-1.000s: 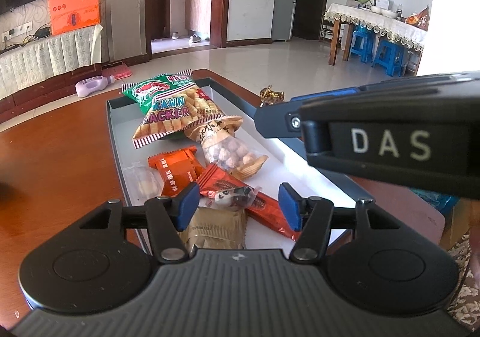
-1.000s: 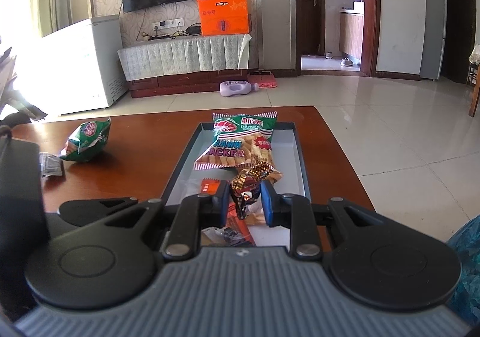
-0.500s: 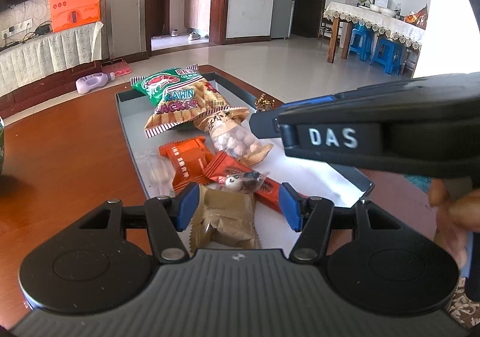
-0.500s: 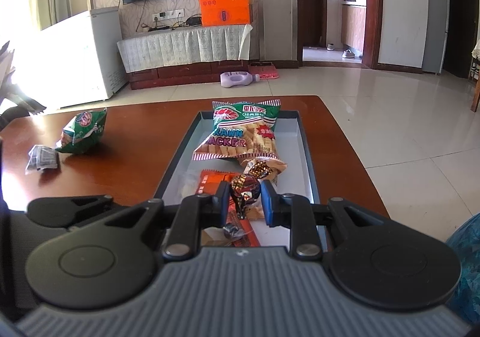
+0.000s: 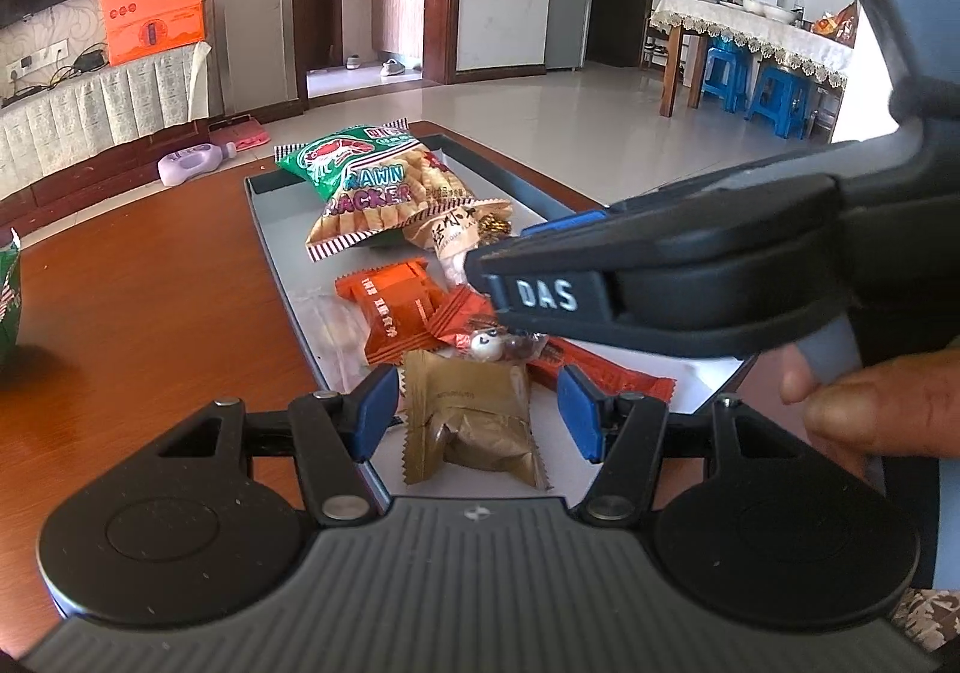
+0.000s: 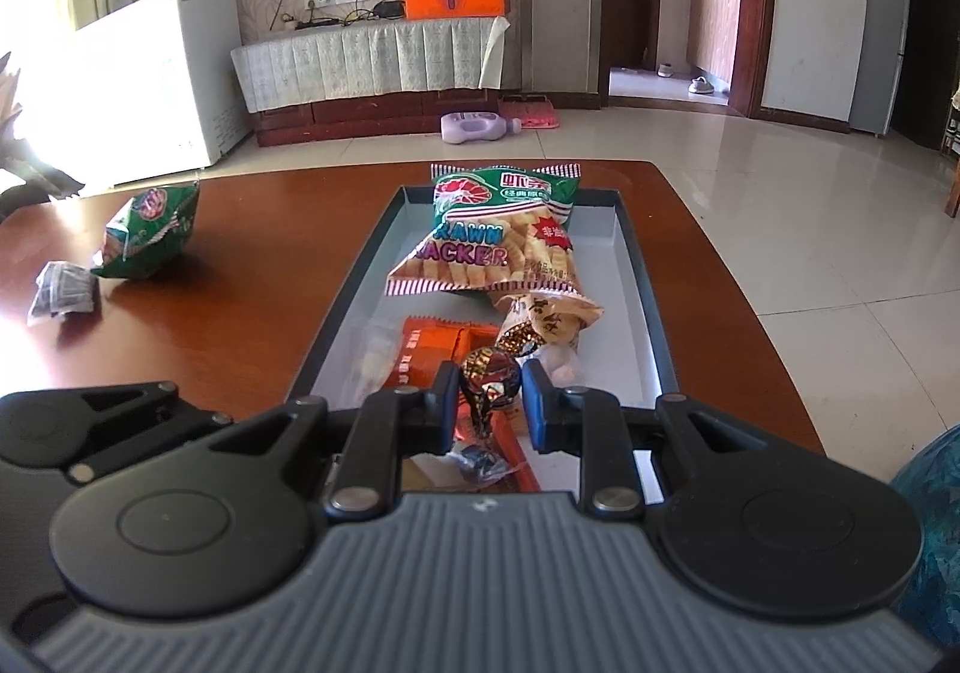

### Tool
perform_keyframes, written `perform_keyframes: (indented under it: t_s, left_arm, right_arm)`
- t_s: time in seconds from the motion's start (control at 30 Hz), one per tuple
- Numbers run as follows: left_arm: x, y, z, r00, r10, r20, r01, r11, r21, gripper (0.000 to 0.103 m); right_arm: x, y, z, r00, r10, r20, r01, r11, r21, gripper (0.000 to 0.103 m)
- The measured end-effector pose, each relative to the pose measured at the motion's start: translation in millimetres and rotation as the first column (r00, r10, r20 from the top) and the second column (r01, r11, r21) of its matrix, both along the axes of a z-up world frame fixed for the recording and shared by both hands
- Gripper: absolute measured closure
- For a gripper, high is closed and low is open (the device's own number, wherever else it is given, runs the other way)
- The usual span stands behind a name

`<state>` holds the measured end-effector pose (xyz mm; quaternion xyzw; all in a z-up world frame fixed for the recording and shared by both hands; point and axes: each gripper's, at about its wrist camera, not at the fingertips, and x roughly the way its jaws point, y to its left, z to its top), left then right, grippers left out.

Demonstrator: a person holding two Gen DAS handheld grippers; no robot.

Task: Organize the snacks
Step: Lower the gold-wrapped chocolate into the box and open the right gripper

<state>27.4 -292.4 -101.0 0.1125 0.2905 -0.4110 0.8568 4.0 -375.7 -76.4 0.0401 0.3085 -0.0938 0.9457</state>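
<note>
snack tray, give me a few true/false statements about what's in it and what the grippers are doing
1. The right gripper is shut on a foil candy. True.
2. The left gripper grips the brown packet. False: its jaws stand open, the packet lying in the tray between them.
3. The prawn cracker bag lies at the far end of the tray. True.
4. All snacks are in the tray. False: a green bag and a small dark packet lie on the table.

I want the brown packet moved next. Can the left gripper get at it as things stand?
Probably yes. The left gripper is open with the brown packet lying between its fingers in the tray, nothing on top of it.
</note>
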Motion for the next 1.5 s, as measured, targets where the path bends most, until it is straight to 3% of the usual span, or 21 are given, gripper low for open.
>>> perform_keyframes:
  t_s: [1.0, 1.1, 1.5]
  left_arm:
    - [-7.3, -0.1, -3.6, 1.0, -0.018, 0.011, 0.017, 1.0, 0.019, 0.037]
    - [-6.7, 1.7, -2.7, 1.0, -0.016, 0.012, 0.016, 1.0, 0.015, 0.037]
    - [-9.1, 10.5, 3.3, 1.0, -0.02, 0.024, 0.02, 1.0, 0.003, 0.035]
  right_arm:
    - [11.8, -0.5, -9.7, 0.997, -0.044, -0.058, 0.046, 0.998, 0.034, 0.076]
    - [11.6, 1.4, -9.8, 0.997, -0.046, -0.057, 0.048, 0.998, 0.034, 0.061]
    - [0.3, 6.9, -1.4, 0.997, -0.068, -0.034, 0.068, 0.997, 0.021, 0.056]
